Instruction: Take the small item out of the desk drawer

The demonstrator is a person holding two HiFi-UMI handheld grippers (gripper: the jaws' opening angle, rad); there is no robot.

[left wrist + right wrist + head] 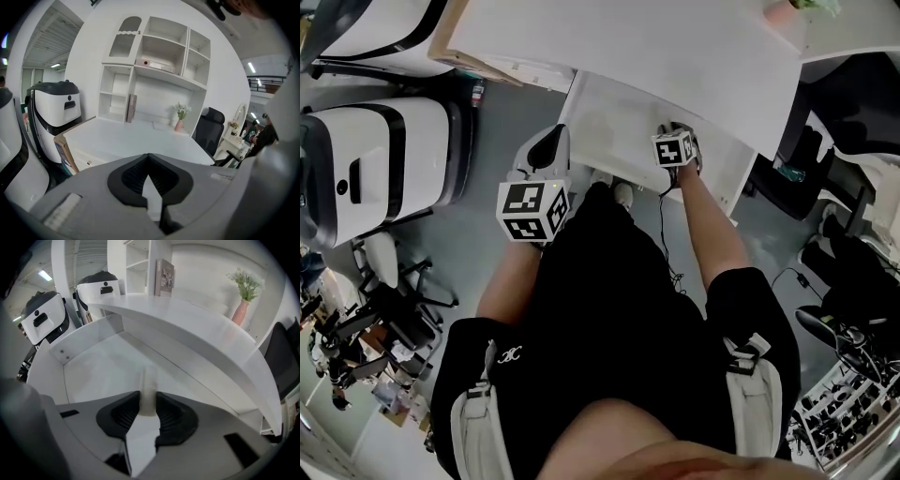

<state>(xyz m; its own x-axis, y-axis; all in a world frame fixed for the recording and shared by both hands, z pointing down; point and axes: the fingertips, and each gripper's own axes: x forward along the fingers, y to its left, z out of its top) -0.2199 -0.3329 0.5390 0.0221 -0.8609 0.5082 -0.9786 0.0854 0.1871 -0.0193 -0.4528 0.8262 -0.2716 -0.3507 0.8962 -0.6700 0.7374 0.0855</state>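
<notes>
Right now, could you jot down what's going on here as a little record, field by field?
Setting: white desk with shelves above; its drawer is pulled open
Right tool: inside the drawer, jaws closed on the small item, which is pale and stick-like
Left tool: outside the drawer, facing the desk, jaws together, empty
On the desk: pink vase with flowers; book standing upright
Task stage: item gripped, not yet taken out of the drawer
</notes>
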